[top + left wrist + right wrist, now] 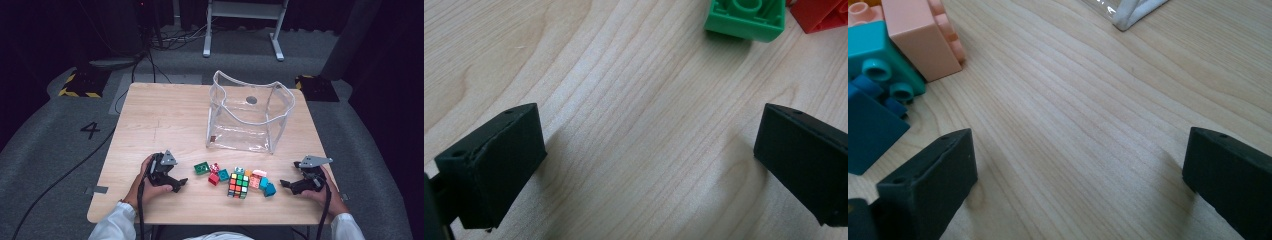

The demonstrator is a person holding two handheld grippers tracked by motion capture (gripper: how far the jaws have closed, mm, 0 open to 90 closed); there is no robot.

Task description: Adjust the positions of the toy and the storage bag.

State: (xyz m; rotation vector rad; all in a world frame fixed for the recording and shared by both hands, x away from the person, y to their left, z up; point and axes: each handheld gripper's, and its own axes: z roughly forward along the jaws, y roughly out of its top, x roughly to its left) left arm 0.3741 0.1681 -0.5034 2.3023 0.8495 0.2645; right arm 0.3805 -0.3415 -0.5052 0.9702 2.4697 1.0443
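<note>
1. A light wooden desk (165, 120) is seen from above, with a person's white-sleeved forearms coming in at its near edge and a black two-jaw gripper held in each hand.

2. The left gripper (181, 184) is rested low at the near left of the desk, its fingers (499, 160) spread wide with bare wood between them and nothing held.

3. The right gripper (284, 184) is held at the near right, its fingers (930, 185) likewise set wide apart over bare wood, with nothing gripped.

4. Between the two grippers a loose row of toys is laid out along the near part of the desk: a green plastic building brick (202, 168) at the left end, a small red brick (213, 178) and a teal brick (223, 174) just beside it, a multicoloured puzzle cube (239, 185) in the middle, and a pale pink brick (258, 176) with a blue-teal brick (269, 188) at the right end.

5. In the left gripper view the green plastic building brick is shown ahead of the fingers, clear of them, with the small red brick touching the frame's upper right corner.

6. In the right gripper view the pale pink brick and the blue-teal brick are seen to the left of the near finger, close beside it; whether it touches them cannot be told.

7. A clear plastic pouch with white edging (250, 117) is stood open behind the toys, towards the far right of the desk, apart from the row.
</note>
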